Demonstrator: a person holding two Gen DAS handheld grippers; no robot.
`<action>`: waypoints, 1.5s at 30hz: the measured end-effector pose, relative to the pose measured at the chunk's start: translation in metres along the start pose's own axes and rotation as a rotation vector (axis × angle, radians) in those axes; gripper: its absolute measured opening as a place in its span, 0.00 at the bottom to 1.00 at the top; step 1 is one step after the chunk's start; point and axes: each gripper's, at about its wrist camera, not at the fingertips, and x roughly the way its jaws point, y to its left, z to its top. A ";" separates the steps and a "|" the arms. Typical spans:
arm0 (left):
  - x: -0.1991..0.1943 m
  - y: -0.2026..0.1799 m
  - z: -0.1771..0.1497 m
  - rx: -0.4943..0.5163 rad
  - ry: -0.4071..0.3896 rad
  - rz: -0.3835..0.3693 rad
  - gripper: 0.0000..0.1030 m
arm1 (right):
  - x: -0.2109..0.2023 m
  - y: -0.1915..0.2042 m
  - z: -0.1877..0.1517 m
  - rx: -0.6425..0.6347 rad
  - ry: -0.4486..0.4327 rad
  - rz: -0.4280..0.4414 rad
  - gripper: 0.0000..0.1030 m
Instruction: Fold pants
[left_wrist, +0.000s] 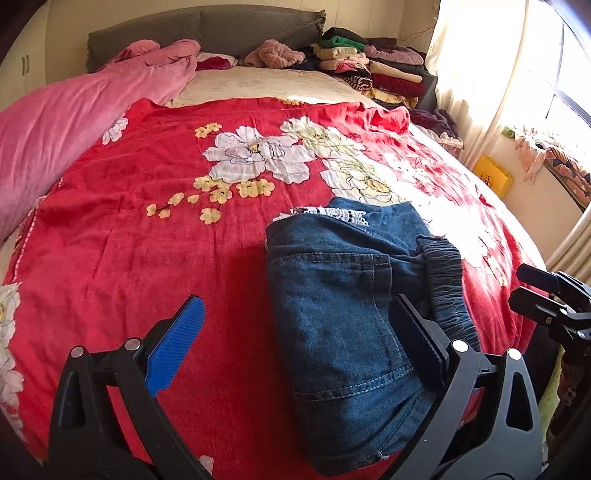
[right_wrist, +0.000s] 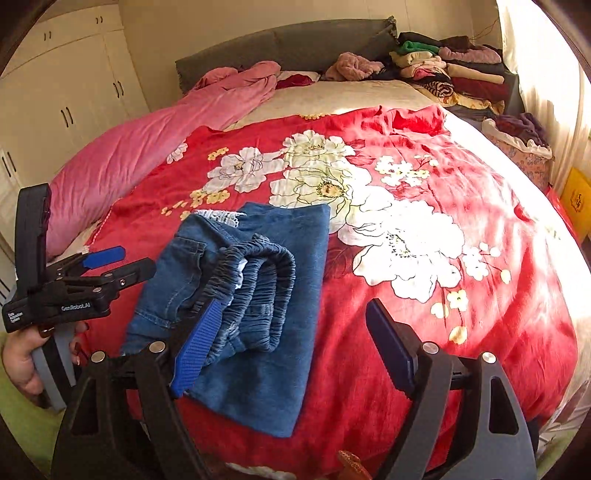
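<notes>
Blue denim pants (left_wrist: 343, 295) lie folded into a compact bundle on the red flowered blanket (left_wrist: 166, 229), elastic waistband (right_wrist: 258, 284) on top, a white lace hem at the far end. My left gripper (left_wrist: 295, 336) is open and empty just above the near end of the bundle; its right finger (left_wrist: 417, 339) is over the denim. My right gripper (right_wrist: 291, 339) is open and empty above the bundle's near right part. The pants also show in the right wrist view (right_wrist: 258, 332). The left gripper (right_wrist: 110, 266) shows at the left there, the right gripper (left_wrist: 543, 295) at the far right of the left wrist view.
A pink quilt (left_wrist: 55, 129) lies along the bed's left side. Stacks of folded clothes (left_wrist: 369, 66) sit at the head by a grey headboard (left_wrist: 203, 26). A window with curtain (left_wrist: 517, 74) is to the right, white wardrobes (right_wrist: 55, 92) to the left.
</notes>
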 end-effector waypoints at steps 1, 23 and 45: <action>0.005 0.001 -0.002 -0.005 0.013 0.000 0.91 | 0.007 -0.002 0.002 -0.005 0.018 0.002 0.77; 0.055 -0.011 -0.002 -0.046 0.089 -0.155 0.39 | 0.088 -0.011 0.011 0.025 0.167 0.251 0.20; 0.057 0.001 0.062 -0.052 -0.008 -0.034 0.38 | 0.102 0.002 0.087 -0.088 0.027 0.159 0.09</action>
